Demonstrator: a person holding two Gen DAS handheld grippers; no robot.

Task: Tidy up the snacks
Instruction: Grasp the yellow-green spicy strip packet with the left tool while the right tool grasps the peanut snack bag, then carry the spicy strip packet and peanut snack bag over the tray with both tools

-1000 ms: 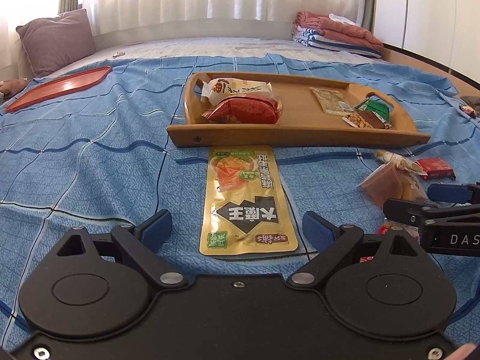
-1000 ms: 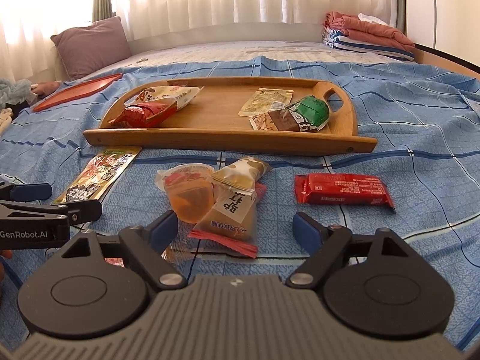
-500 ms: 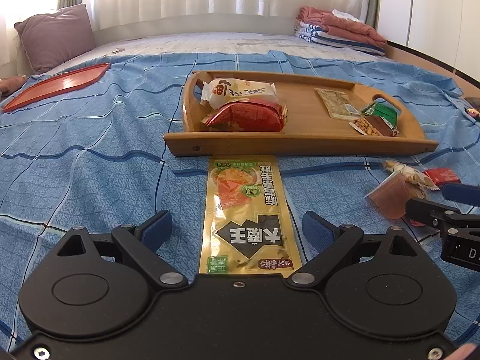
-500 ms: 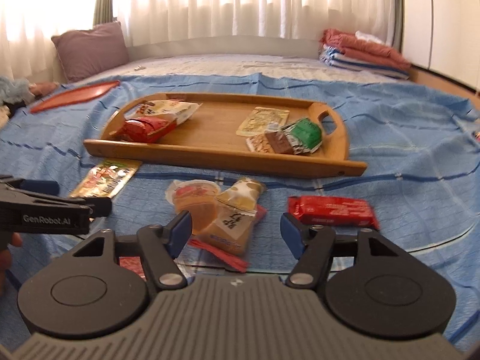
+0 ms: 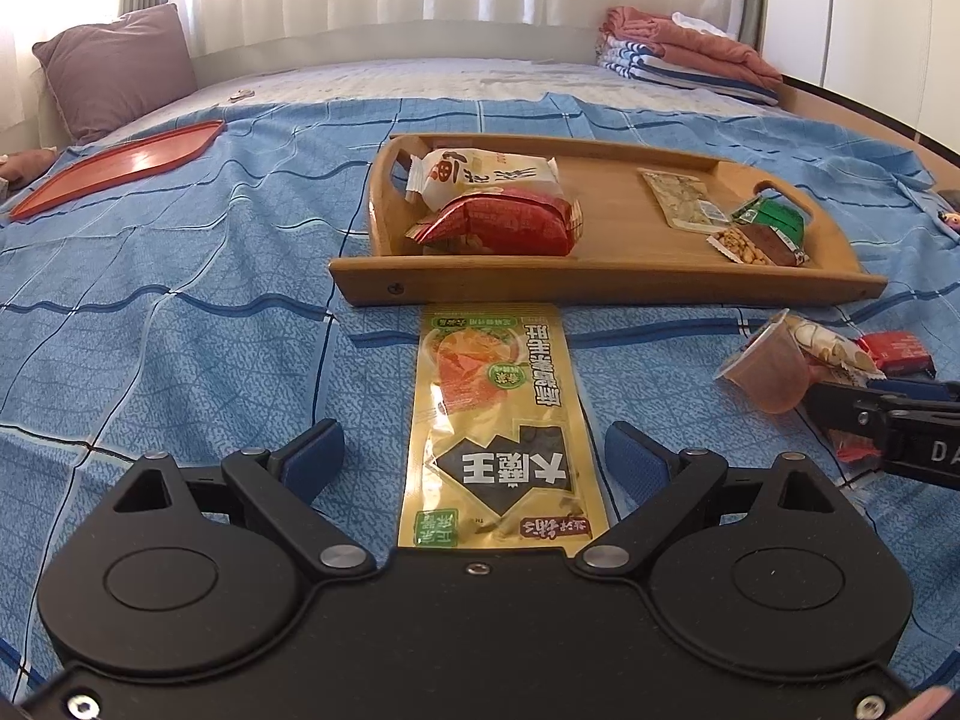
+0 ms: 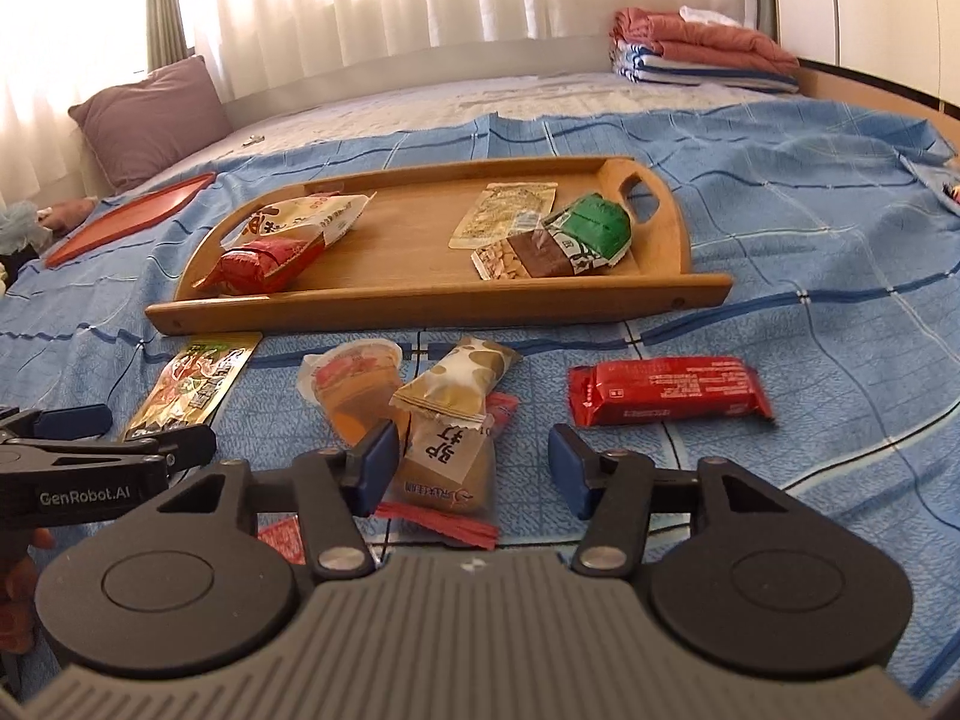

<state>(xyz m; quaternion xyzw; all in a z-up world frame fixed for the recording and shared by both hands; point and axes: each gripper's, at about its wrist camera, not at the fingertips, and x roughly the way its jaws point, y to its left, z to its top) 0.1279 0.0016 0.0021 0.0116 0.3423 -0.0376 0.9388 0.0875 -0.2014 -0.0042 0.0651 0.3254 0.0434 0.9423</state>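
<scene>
My right gripper [image 6: 473, 468] has narrowed over the last second: its jaws are now partly open, astride the tan wrapped pastry [image 6: 457, 420] but not yet touching it, so I judge a pinch is near. My left gripper [image 5: 474, 456] has crept forward along the long yellow foil sachet [image 5: 498, 426], jaws wide open on either side and gripping nothing; the sachet's far end touches the near rail of the wooden handled tray [image 5: 606, 285].

On the blue checked bedspread [image 5: 180, 348], outside the tray, I count one yellow sachet, one tan pastry, one orange jelly cup [image 6: 354, 396], one red foil bar [image 6: 666, 390], plus a thin red wrapper under the pastry [image 6: 441, 519].

In the tray I count four: one cream packet [image 6: 306, 216] and one red packet [image 6: 258, 264] at its left end, one pale flat sachet [image 6: 507, 213] and one green-and-brown peanut packet [image 6: 561, 246] at its right end.
</scene>
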